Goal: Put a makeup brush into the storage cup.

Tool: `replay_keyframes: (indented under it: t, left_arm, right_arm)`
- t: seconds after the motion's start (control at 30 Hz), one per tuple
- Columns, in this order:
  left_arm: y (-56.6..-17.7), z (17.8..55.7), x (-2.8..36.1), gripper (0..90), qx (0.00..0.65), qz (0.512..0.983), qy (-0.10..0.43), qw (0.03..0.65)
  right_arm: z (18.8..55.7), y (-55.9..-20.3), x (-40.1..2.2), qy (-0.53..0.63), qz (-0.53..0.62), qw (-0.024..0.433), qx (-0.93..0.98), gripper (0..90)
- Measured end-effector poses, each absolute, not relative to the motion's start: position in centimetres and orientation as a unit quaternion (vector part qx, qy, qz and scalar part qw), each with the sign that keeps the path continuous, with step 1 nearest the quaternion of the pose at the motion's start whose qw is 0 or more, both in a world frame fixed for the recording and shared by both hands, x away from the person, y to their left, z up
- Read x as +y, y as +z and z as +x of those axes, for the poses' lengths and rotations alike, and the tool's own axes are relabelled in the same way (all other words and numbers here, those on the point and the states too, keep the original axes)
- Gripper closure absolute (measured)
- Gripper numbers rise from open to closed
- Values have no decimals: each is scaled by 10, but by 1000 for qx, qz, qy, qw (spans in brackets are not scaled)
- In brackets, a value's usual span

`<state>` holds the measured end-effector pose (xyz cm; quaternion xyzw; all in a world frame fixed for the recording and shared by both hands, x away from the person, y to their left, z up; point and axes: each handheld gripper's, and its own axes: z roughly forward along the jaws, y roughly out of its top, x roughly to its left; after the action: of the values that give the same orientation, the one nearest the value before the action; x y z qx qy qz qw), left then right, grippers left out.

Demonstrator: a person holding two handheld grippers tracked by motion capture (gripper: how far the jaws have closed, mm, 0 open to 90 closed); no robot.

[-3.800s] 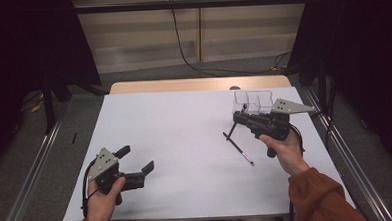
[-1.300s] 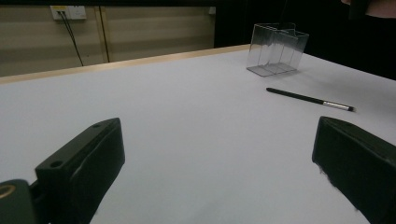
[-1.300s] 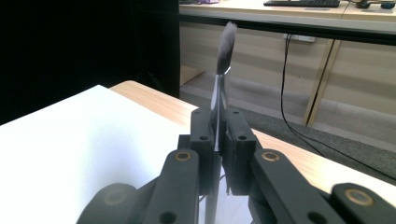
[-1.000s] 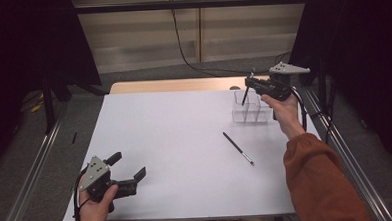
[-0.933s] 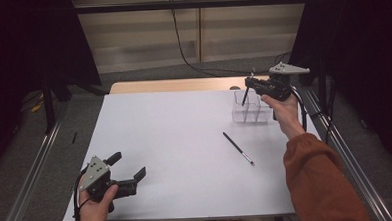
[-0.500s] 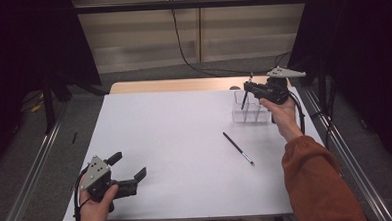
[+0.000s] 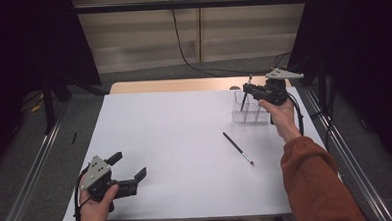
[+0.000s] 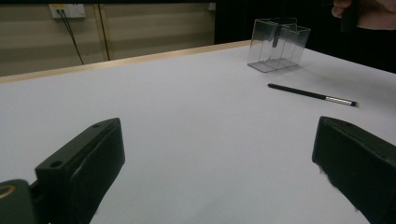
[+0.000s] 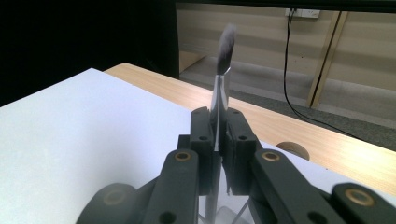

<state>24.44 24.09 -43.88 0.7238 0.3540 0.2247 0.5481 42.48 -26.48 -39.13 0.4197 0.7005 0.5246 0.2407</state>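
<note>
White table (image 7: 185, 141) takes up most of the high view, bare apart from a few items, with its wooden far edge (image 7: 183, 85) showing past the white cover. At the far right stands a clear acrylic organizer (image 7: 248, 112) with open-top compartments, upright. It looks placed there as the drop target for the brushes.

The right gripper (image 7: 249, 89), held in the person's right hand (image 7: 280, 114), hangs over the organizer's left compartment. Its jaws are clamped tight on a makeup brush (image 9: 223, 70), seen close in the right gripper view: silver ferrule pinched between the pads, dark bristles up, handle running down into the organizer. The brush is gripped near the ferrule and kept roughly vertical, likely so the handle end goes in first and the bristles stay clear of the walls. Whether the handle tip touches the organizer floor can't be told.

The left gripper (image 7: 129, 166) rests low at the near left of the table in the left hand (image 7: 95, 205), jaws wide apart, nothing between them. It is well apart from the work and looks parked out of the way.

A second brush (image 7: 238, 148) lies flat on the table between the two grippers, nearer the organizer, diagonal, with its silver ferrule end toward the person. It appears to be next for pickup.
</note>
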Motion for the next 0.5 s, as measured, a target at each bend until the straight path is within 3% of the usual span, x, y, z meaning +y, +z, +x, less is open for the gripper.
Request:
replay_keyframes:
  t: [0.13, 0.27, 0.33, 0.5]
  left_arm:
    - [-439, 244, 241, 25, 354, 724, 225, 548]
    - [-439, 244, 241, 25, 353, 724, 224, 549]
    - [-439, 245, 241, 25, 353, 725, 225, 547]
    - [-439, 245, 241, 25, 352, 725, 225, 547]
  right_arm:
    - [425, -392, -264, 523, 422, 240, 701, 741]
    - [423, -392, -265, 530, 422, 242, 695, 566]
    - [423, -392, -265, 529, 424, 242, 695, 422]
    - [420, -394, -267, 527, 424, 249, 693, 248]
